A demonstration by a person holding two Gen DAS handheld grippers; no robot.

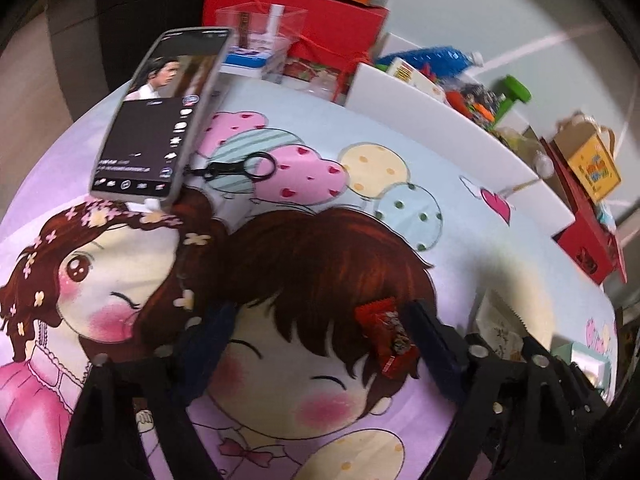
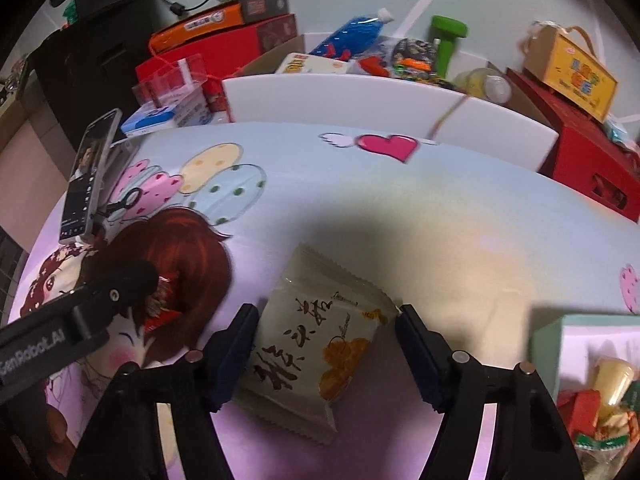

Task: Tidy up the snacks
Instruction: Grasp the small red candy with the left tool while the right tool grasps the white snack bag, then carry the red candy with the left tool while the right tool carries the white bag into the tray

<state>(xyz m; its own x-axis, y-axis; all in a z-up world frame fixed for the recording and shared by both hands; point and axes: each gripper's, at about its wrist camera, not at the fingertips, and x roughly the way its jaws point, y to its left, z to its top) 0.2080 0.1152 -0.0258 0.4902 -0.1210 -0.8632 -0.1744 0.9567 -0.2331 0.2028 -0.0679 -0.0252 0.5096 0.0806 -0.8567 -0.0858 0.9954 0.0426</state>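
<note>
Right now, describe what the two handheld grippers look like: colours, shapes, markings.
Both look alike. The right gripper has a black angular frame with round silver fasteners and two dark navy ribbed fingers. The left gripper shows the same black frame, silver fasteners and navy fingers; seen from the right wrist view, its black side bar carries pale lettering, and a black rounded part sits near its tip. No cables or sleeves visible.

Right claw (image 2: 326, 344) straddles pale snack packet (image 2: 316, 344) (flat) — pads apart.

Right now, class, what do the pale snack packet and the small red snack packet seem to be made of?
Pale snack packet: likely thin plastic film, matte to slightly glossy; it has zigzag-cut sealed ends and printed lettering.
Small red snack packet: probably shiny plastic or foil-lined film; it is crinkled with a crimped end, though blur leaves that open.
</note>
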